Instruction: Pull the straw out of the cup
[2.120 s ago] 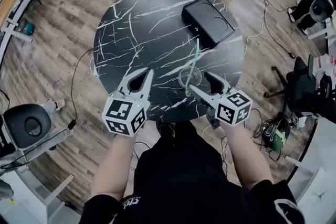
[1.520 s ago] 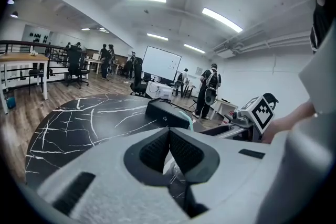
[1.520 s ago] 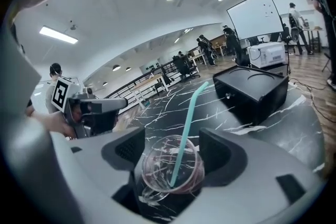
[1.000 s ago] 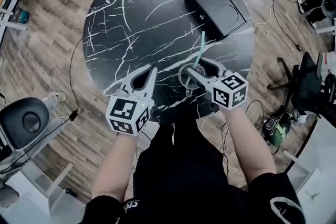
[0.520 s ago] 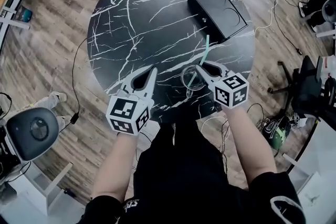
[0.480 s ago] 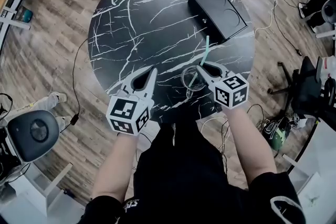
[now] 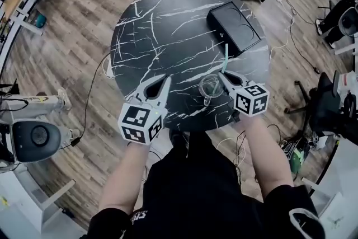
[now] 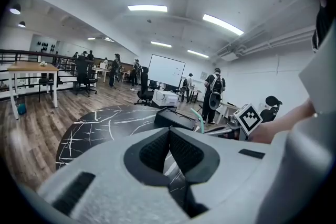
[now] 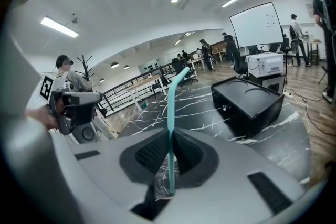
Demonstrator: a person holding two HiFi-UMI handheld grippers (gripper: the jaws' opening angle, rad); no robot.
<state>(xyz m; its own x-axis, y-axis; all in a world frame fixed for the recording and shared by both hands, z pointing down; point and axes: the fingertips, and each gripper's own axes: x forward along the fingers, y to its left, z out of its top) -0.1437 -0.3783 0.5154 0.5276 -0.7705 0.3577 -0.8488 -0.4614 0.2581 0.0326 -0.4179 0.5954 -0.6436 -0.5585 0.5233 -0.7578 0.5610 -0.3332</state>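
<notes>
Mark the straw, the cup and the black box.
straw (image 9: pixel 170 113), right gripper view, middle of its shaft.
cup (image 7: pixel 210 87), head view, its open mouth.
black box (image 7: pixel 233 20), head view, its lid.

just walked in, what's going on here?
A person works at a black marble table with a gripper in each hand. The right gripper is closing its jaws on the teal straw, which stands between them, lower end at the clear cup. The left gripper is shut and empty.
</notes>
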